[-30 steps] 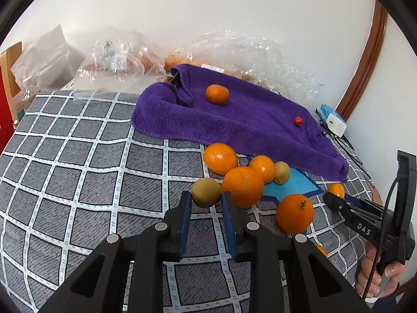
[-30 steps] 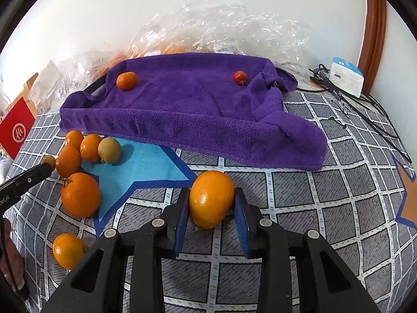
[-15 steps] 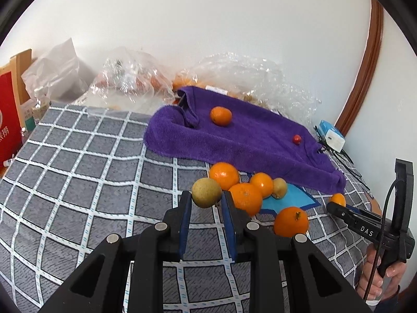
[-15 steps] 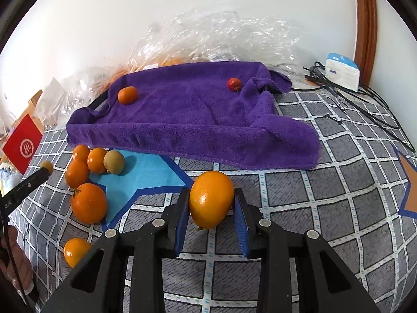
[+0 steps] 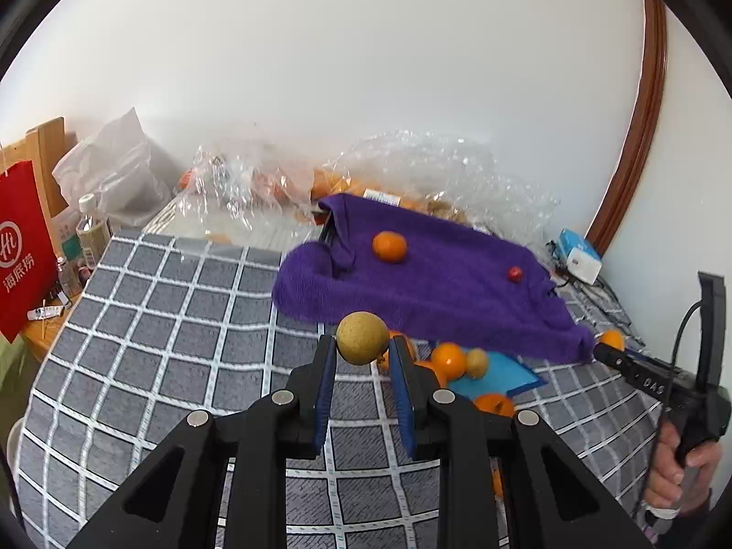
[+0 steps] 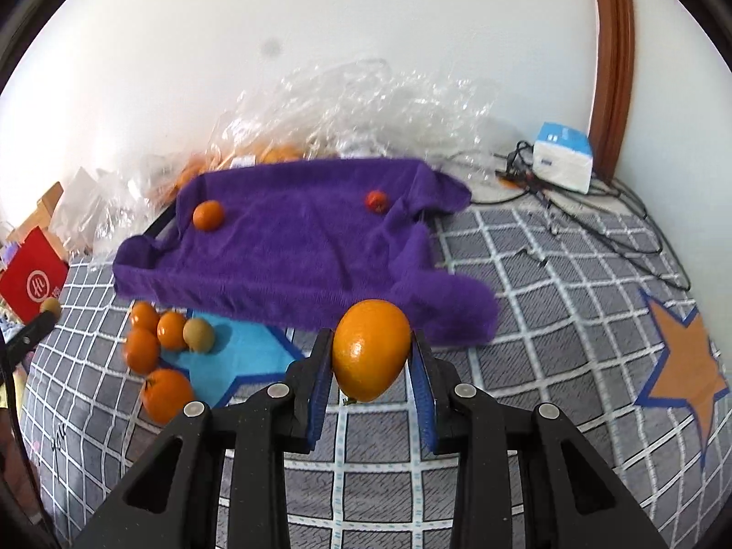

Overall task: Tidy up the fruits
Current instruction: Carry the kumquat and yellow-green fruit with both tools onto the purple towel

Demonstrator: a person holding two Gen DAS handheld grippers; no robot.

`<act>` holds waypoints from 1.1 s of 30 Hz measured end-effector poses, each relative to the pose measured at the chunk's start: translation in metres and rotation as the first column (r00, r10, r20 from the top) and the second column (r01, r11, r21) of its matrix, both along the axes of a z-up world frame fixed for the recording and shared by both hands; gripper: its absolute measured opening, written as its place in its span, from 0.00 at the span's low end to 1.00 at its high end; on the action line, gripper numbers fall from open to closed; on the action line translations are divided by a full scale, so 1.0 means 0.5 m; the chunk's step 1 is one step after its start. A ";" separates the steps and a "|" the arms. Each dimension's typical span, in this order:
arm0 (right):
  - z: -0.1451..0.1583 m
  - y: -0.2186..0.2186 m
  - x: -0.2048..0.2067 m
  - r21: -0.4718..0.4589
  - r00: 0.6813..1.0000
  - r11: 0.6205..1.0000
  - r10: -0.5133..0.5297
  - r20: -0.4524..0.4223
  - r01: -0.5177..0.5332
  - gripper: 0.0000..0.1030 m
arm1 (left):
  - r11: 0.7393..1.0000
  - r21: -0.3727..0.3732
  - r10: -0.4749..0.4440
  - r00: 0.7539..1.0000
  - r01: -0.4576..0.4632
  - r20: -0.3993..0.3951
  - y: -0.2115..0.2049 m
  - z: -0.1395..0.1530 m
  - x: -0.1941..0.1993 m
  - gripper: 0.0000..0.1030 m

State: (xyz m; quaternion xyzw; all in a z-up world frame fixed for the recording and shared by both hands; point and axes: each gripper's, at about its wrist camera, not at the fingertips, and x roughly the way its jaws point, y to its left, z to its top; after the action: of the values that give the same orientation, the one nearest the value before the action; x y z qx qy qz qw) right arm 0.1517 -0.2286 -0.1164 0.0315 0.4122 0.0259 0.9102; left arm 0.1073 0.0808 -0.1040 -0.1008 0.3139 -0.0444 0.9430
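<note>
Left gripper [image 5: 362, 357] clamped a round brown fruit [image 5: 362, 337] in the air above the checked cloth [image 5: 183, 320]. Right gripper [image 6: 371, 361] gripped an orange [image 6: 370, 350], also off the surface. Purple towel [image 6: 297, 247] held a small orange [image 6: 208, 215] and a red fruit [image 6: 376, 200]; loose oranges [image 6: 151, 334] sat in front of it.

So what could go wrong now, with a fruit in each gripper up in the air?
The brown fruit sits only at the very tips of the left gripper, so it might slip out and roll. The big orange in the right gripper bulges past its fingers and could pop free too. The purple towel looks lumpy, so fruit set down there, like the small orange, may roll.
</note>
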 end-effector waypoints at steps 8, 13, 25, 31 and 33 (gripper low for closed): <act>0.049 -0.003 0.008 -0.016 0.999 1.000 -0.002 0.032 0.003 0.32 | 1.000 0.024 0.005 0.999 -0.006 0.046 -0.008 0.072 0.007 0.22; 0.082 -0.007 0.017 -0.014 0.998 1.000 -0.018 0.054 0.018 0.32 | 0.999 0.032 -0.004 0.999 0.003 0.051 -0.017 0.098 0.021 0.22; 0.140 -0.011 0.036 -0.014 0.996 0.999 -0.028 0.087 0.029 0.32 | 1.000 0.020 -0.024 0.999 0.023 0.039 -0.034 0.139 0.055 0.22; 0.144 -0.003 0.044 -0.019 0.996 1.000 -0.013 0.084 0.015 0.32 | 0.999 0.018 -0.028 0.999 0.028 0.035 -0.040 0.148 0.071 0.22; 0.145 -0.003 0.048 -0.016 0.996 1.000 -0.012 0.083 0.014 0.32 | 0.999 0.008 -0.034 0.999 0.034 0.029 -0.043 0.149 0.079 0.22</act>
State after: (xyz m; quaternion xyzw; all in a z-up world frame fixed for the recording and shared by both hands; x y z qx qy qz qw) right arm 0.1759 -0.2300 -0.0440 0.0256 0.3740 0.0178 0.9269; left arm 0.1467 0.0592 -0.0293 -0.0914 0.3021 -0.0608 0.9469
